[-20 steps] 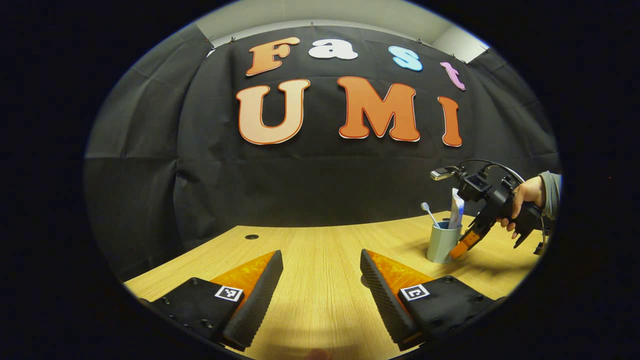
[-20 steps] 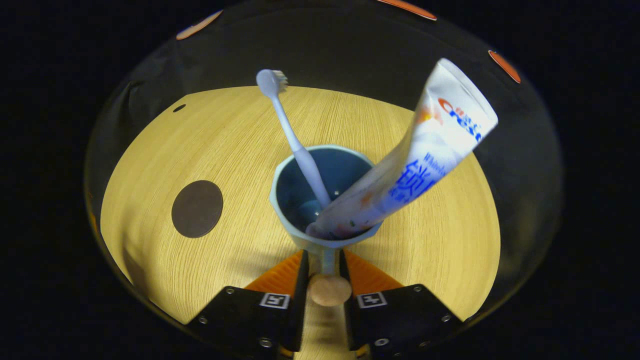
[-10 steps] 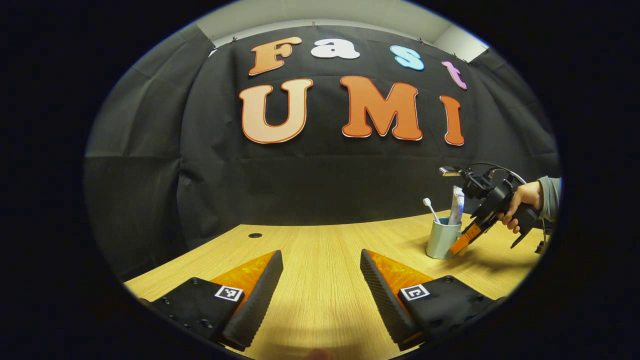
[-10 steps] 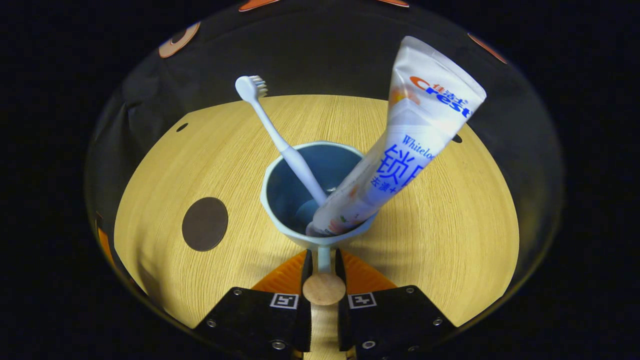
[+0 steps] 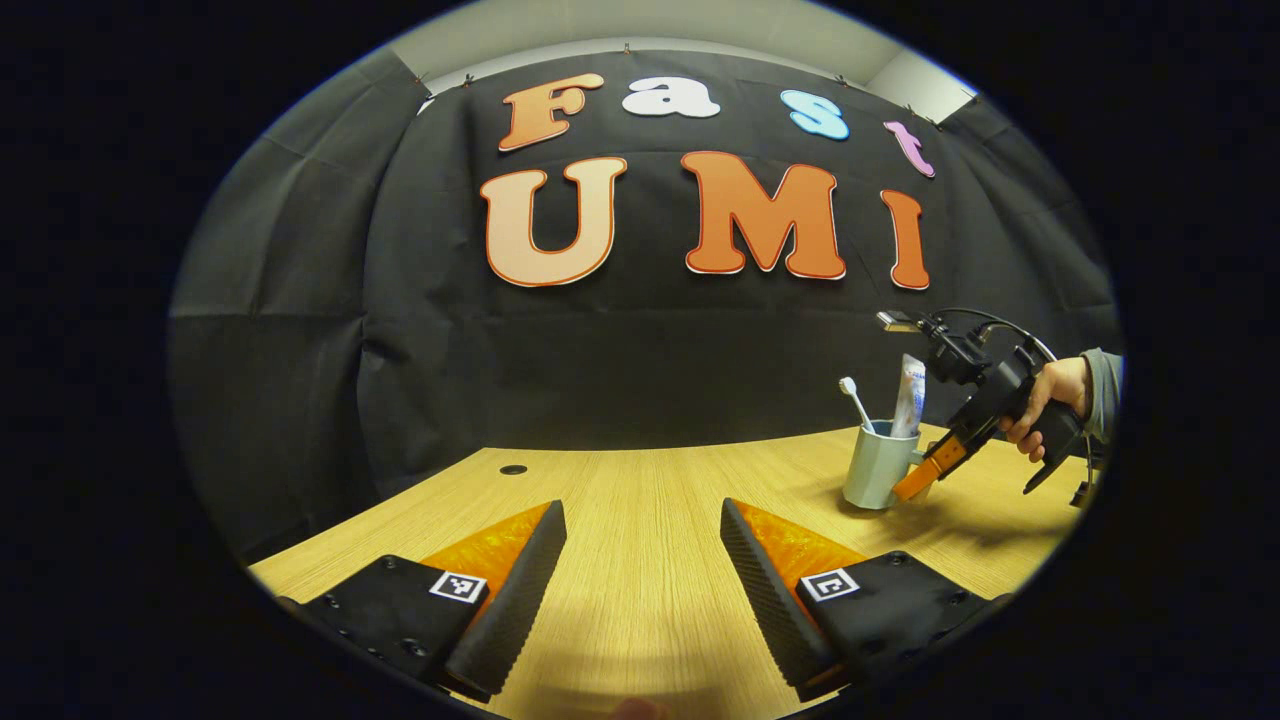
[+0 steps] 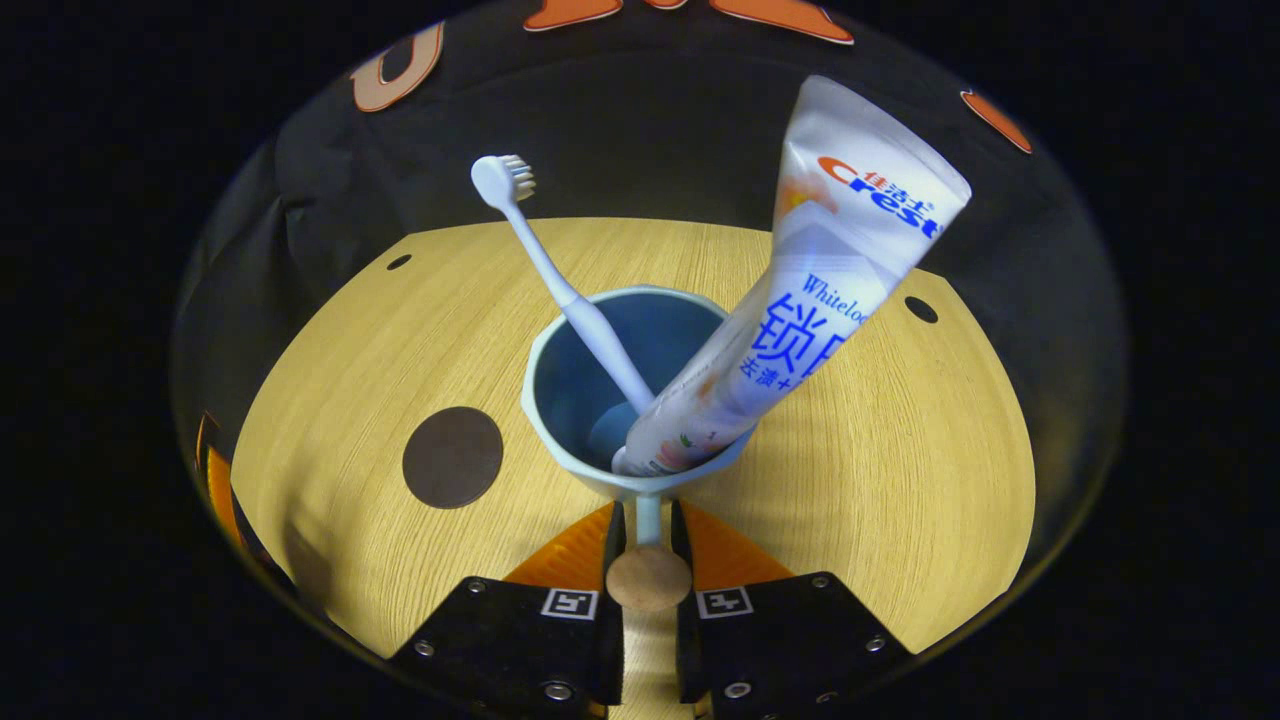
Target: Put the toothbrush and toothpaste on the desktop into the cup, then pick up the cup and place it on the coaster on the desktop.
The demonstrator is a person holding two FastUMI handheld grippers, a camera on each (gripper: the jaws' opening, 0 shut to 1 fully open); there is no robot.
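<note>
A pale blue cup (image 6: 533, 392) holds a white toothbrush (image 6: 560, 290) leaning left and a white toothpaste tube (image 6: 810, 300) leaning right. My right gripper (image 6: 647, 515) is shut on the cup's handle, whose round wooden knob (image 6: 648, 577) sits between the fingers. A dark round coaster (image 6: 452, 456) lies on the desk left of the cup. In the left gripper view the cup (image 5: 872, 470) sits at the far right, seemingly just off the desk, held by the right gripper (image 5: 915, 480). My left gripper (image 5: 643, 520) stands open low over the near desk, with nothing between its fingers.
The wooden desk (image 5: 650, 480) runs back to the black cloth wall. Small cable holes (image 5: 513, 469) (image 6: 921, 309) (image 6: 399, 262) mark its far part. A hand (image 5: 1045, 400) in a grey sleeve holds the right gripper at the right edge.
The right gripper has carried the cup slightly up and left, so the coaster now lies closer to it. The left gripper has not moved.
</note>
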